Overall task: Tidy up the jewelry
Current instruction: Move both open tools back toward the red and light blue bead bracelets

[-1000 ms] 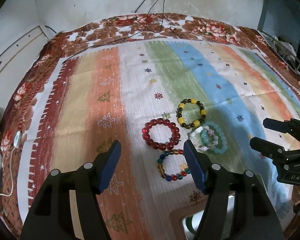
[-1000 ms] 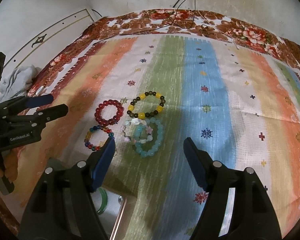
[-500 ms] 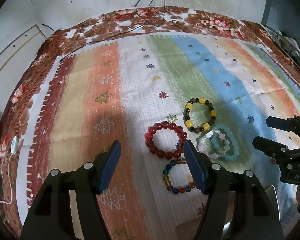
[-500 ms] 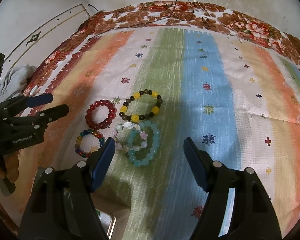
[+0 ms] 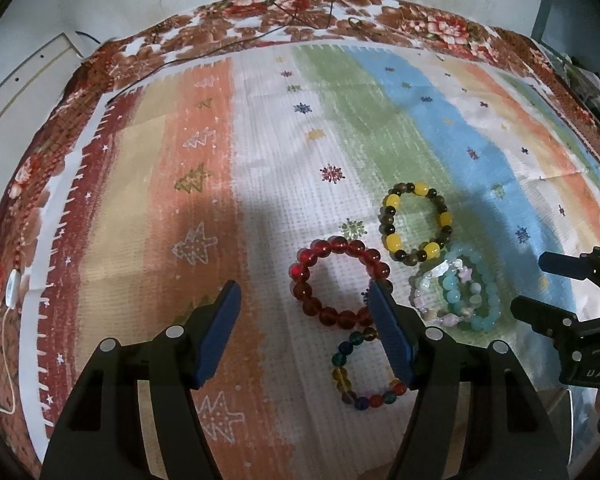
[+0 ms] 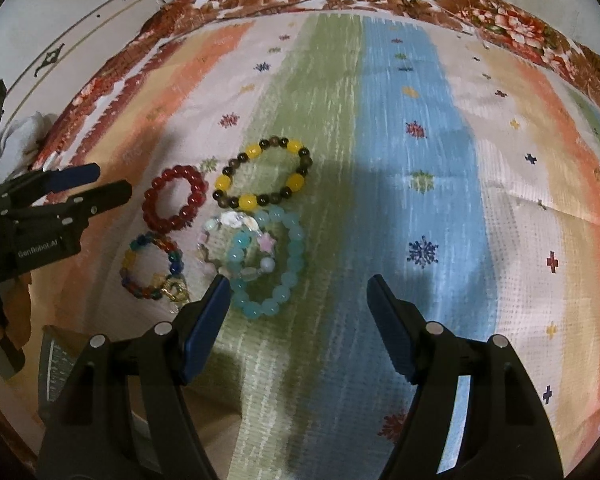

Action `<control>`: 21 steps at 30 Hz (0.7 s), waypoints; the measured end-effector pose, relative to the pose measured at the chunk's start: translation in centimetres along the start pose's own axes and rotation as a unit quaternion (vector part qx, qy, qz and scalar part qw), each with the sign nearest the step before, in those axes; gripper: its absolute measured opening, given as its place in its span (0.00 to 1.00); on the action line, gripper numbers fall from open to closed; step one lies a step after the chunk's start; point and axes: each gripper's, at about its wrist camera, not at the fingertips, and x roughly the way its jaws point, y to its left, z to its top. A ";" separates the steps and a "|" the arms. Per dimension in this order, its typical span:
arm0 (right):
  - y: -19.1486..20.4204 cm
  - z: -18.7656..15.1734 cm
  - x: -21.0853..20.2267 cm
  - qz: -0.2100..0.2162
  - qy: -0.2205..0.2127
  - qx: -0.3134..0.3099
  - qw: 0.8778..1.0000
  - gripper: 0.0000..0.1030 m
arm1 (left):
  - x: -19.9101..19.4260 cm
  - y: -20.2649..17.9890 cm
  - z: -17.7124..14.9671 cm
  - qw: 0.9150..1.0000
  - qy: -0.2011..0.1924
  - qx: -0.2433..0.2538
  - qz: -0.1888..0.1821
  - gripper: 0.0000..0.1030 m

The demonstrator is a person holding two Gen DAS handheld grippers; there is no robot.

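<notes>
Both grippers, left gripper (image 5: 300, 308) and right gripper (image 6: 296, 300), have sunk closer to the bracelet cluster on the striped cloth (image 5: 260, 160), jaws apart and empty; red bracelet (image 5: 340, 284) sits nearest the left one, so a first pick looks imminent.

There are five bead bracelets on the striped cloth (image 5: 260, 128): one red bracelet (image 5: 340, 282), one yellow-and-dark bracelet (image 5: 416, 222), one many-coloured bracelet (image 5: 360, 372), one turquoise bracelet (image 6: 276, 264) and one pale bracelet with star beads (image 6: 236, 248). Two tongs are seen, one left (image 5: 302, 300) and one right (image 6: 298, 294).
</notes>
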 end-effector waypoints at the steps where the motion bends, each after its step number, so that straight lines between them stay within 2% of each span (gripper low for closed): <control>1: 0.0 0.0 0.1 -0.002 0.001 0.000 1.000 0.69 | 0.1 0.0 0.0 1.000 0.001 0.002 0.000 0.64; 13: -0.5 -0.2 2.9 -0.017 0.034 -0.004 0.999 0.68 | 2.0 0.1 -0.1 1.000 0.026 0.007 0.001 0.64; 21: -1.0 -0.3 3.2 -0.012 0.033 0.004 0.999 0.68 | 3.4 0.6 -0.2 0.999 0.039 0.008 0.003 0.64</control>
